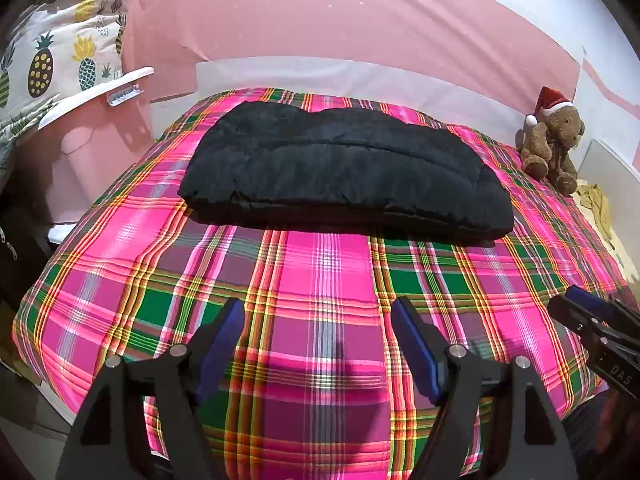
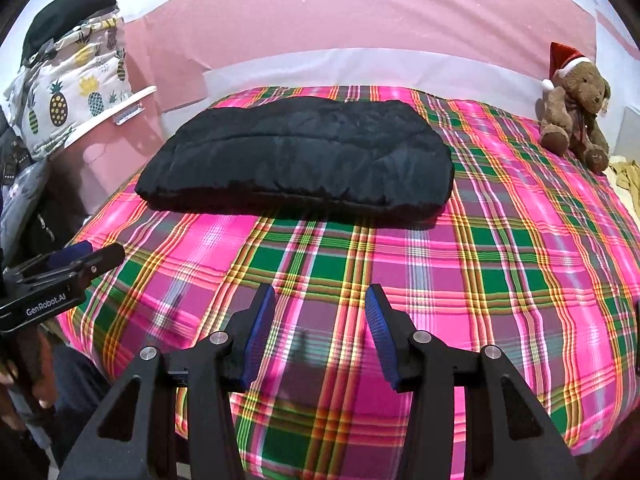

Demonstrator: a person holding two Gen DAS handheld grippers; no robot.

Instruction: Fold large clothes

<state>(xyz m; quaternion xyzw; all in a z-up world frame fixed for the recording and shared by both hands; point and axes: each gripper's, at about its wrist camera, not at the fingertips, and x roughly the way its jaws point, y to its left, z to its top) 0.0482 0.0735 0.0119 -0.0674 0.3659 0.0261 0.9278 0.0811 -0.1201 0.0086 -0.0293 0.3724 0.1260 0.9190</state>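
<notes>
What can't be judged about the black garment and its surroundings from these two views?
- Black garment: type and fold layers unreadable in both views; dark fabric hides its seams.
- Yellow cloth: cut off by the right wrist view's edge.
- Pink bin: contents hidden under a pineapple pillow.

Left gripper (image 1: pixel 318 344) tilted downward, jaws apart with nothing between them; right gripper (image 2: pixel 320 330) alongside, angled down too, jaws likewise apart and empty

Black grippers (image 1: pixel 318 312) — blue ribbed pads (image 2: pixel 260 332), silver screws.
</notes>
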